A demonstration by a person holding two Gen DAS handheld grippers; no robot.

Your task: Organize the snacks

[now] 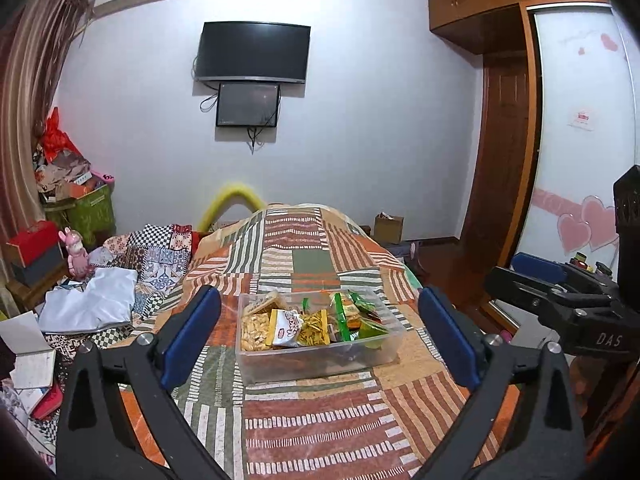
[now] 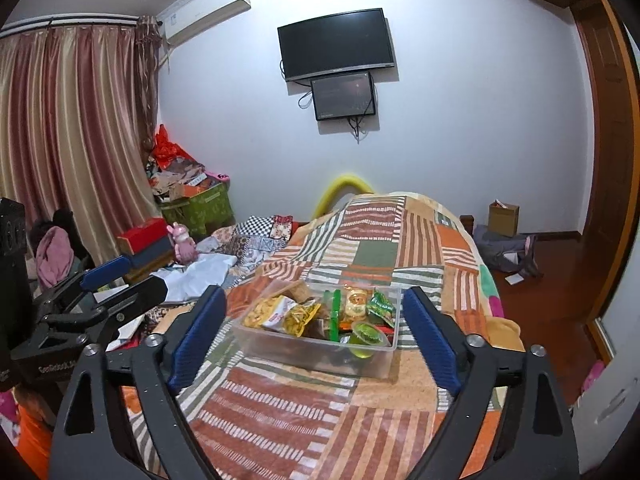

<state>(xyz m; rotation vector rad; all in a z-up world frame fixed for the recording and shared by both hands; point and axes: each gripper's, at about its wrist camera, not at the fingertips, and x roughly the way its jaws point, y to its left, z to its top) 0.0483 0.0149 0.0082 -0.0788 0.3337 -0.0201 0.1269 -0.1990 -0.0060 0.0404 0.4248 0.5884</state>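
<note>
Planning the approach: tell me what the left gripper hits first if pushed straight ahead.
Likely the clear snack bin on the patchwork bedspread: it sits centred between the open left gripper fingers, though depth is uncertain.

A clear plastic bin sits upright on the patchwork bedspread, packed with assorted snack packets.
</note>
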